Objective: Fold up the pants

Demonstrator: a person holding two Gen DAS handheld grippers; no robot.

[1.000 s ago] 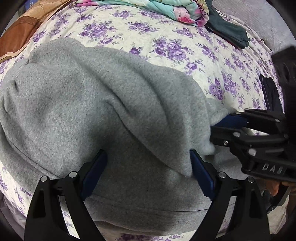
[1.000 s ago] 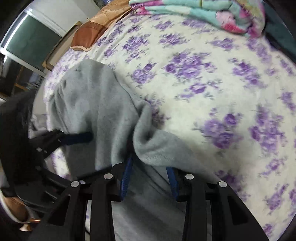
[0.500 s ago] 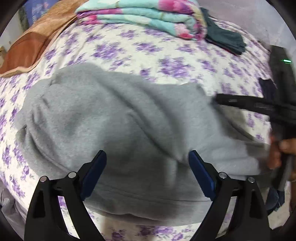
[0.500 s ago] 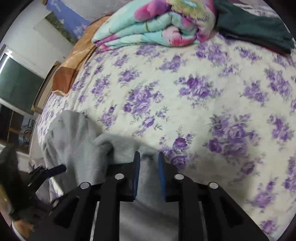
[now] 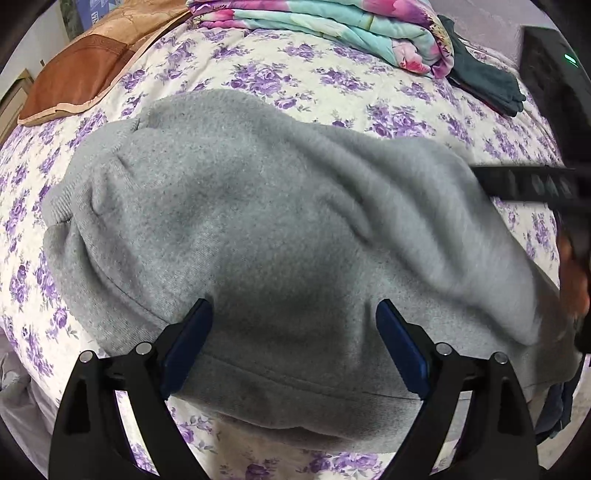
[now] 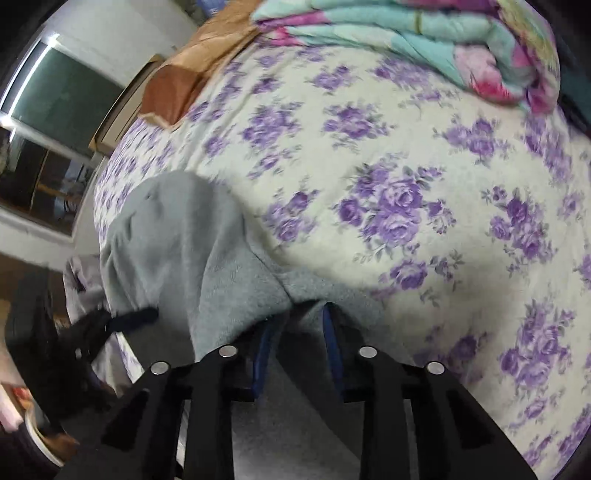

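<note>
No text, label, brand or number can be read in either view. The blue poster [image 5: 85, 14] at the bed's far left corner may carry print (it is too small and cut off to tell), and the black device [image 5: 554, 74] at the right edge shows only a green light.

One pair of grey pants [image 5: 258, 236] lies on one bed [image 5: 332, 77] with a purple-flowered sheet. Beyond the pants, at the bed's far end: one folded floral blanket [image 5: 332, 26], one dark green garment [image 5: 484, 85] beside it, and one brown cushion [image 5: 77, 81]. Two tongs are in view, the left tongs [image 5: 293, 343] and the right tongs [image 6: 295, 354], each with two blue-padded fingers.
</note>
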